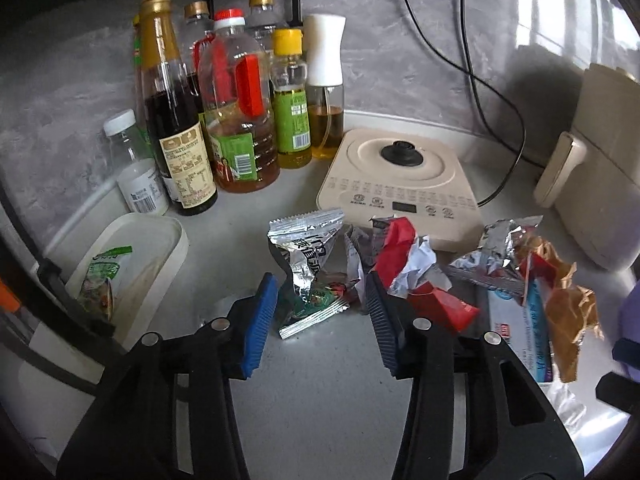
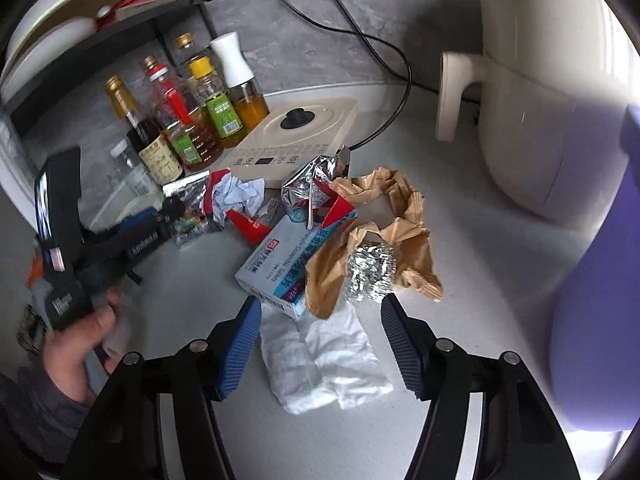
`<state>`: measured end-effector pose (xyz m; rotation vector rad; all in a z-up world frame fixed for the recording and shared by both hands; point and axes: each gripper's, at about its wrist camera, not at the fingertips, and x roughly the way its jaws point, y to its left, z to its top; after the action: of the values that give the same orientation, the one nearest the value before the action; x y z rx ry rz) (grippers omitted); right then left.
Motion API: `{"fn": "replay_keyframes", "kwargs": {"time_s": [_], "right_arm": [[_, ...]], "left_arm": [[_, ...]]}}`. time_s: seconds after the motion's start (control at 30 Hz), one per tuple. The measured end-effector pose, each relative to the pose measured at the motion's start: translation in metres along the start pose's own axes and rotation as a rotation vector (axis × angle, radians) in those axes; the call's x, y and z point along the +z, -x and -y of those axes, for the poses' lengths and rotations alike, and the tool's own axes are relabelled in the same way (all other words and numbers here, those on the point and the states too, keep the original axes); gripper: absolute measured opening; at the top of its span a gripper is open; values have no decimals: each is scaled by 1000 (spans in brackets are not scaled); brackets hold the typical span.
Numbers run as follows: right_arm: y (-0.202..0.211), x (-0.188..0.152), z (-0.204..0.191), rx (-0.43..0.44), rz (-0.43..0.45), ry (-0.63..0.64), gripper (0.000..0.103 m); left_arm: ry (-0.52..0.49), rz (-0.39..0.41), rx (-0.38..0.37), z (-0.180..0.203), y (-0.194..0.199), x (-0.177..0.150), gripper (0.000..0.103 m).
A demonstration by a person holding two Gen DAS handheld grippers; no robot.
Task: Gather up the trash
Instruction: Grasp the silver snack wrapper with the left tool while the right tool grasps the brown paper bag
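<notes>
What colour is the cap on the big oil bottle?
Red cap above a white ring; clearest in the left wrist view.

Daylight glare upper right — dark, bent fisheye edges

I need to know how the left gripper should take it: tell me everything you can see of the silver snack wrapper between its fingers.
The silver snack wrapper is a crinkled, shiny foil packet with dark printed characters, a zigzag top edge and green print near its bottom seal. It looks empty and twisted at the waist, half standing on the pale counter. It sits between the left gripper fingers; contact is unclear. Crumpled red-and-white paper lies beside it.
</notes>
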<state>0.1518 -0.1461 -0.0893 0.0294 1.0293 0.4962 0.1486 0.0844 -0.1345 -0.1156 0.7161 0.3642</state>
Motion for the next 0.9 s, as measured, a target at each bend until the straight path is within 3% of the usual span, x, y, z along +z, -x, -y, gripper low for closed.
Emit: {"fn": "replay_keyframes", "kwargs": {"time_s": [0.3,0.37,0.43,0.53,0.9], "right_arm": [[-32,7,7,-2,-69,-60,53],[-40,7,10,18,-89,-85,48],[-44,6,12,34,-100,-94,29],[-47,4,14,71,-115,-104,13],[-23,3,11,107,-55,-71,7]], "left_arm": [[10,-35,-3,-4,-22,-3,46],[19,-42,-4,-5,-25,-3,39],[21,-45,-14,-6,-27,-4,29],[17,-51,-19,-6,-28,-5,16],[3,-19,-58,3,-4,-3,9]]}}
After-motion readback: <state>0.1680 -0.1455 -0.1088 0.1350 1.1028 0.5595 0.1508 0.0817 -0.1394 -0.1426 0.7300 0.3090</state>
